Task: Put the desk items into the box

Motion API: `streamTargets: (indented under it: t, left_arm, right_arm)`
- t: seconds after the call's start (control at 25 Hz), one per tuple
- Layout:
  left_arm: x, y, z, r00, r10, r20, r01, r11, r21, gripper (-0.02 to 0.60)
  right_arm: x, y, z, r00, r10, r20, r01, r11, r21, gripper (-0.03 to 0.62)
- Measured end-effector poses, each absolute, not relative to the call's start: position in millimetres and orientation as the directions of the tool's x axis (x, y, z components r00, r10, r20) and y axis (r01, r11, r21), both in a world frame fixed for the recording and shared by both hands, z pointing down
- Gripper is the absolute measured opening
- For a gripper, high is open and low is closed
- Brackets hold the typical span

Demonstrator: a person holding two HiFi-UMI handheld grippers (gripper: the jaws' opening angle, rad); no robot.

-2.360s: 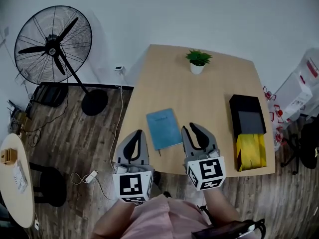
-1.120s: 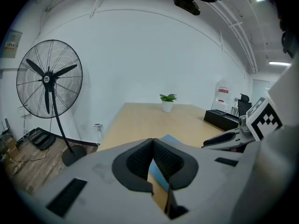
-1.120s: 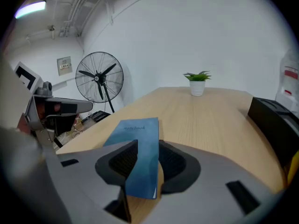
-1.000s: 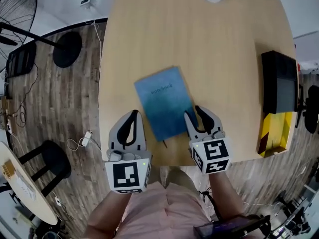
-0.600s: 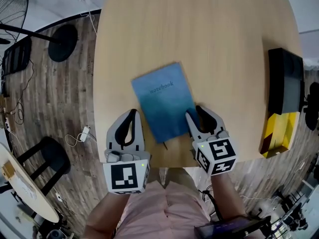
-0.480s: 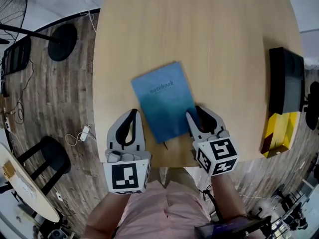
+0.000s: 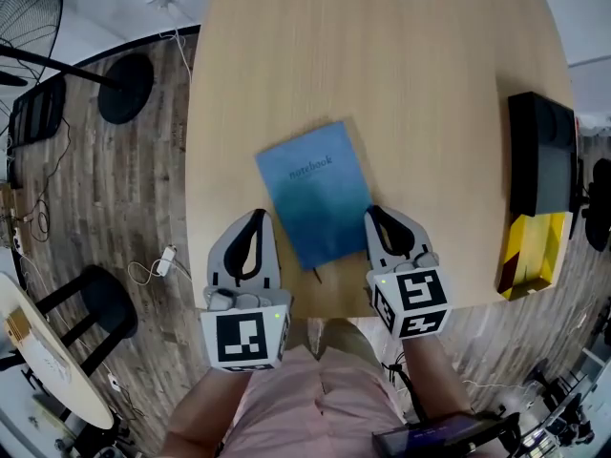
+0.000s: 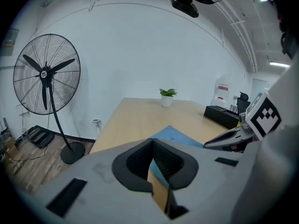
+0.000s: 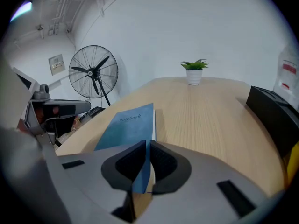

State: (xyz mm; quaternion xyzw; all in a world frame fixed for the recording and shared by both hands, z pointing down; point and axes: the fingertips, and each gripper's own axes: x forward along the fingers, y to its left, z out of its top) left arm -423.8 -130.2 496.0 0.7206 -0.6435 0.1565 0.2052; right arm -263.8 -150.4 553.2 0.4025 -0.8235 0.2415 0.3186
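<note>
A blue notebook (image 7: 315, 191) lies flat near the wooden desk's (image 7: 420, 93) front edge; it also shows in the left gripper view (image 8: 180, 135) and the right gripper view (image 9: 125, 127). An open black box (image 7: 541, 151) with a yellow flap (image 7: 527, 251) stands at the desk's right edge. My left gripper (image 7: 256, 216) hovers shut over the desk's front left edge, left of the notebook, holding nothing (image 8: 152, 141). My right gripper (image 7: 372, 212) is shut too, its tips at the notebook's near right edge (image 9: 145, 146), the blue cover visible through the slit between the jaws.
A small potted plant (image 9: 194, 73) stands at the desk's far edge. A standing fan (image 8: 45, 73) and its round base (image 7: 124, 89) are on the floor to the left, with cables, a black stool (image 7: 91, 299) and a round side table (image 7: 29, 351).
The head view has closed in over the desk since the earliest frame. In the last half second the right gripper slid slightly right, off the notebook's corner. Left gripper barely moved.
</note>
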Motion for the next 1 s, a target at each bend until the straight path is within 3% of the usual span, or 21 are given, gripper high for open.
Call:
streamTargets:
  t: [0.44, 1.0]
  left_arm:
    - [-417, -121, 453, 0.118, -0.898, 0.423, -0.993, -0.094, 0.076, 0.011]
    - [-415, -108, 389, 0.075, -0.95, 0.303, -0.996, -0.059, 0.061, 0.011]
  right_arm:
    - [-283, -136, 496, -0.561, -0.556, 0.613, -0.783, 0.597, -0.175, 0.011]
    - [-327, -103, 446, -0.67, -0.517, 0.532, -0.677, 0.72, -0.152, 0.009]
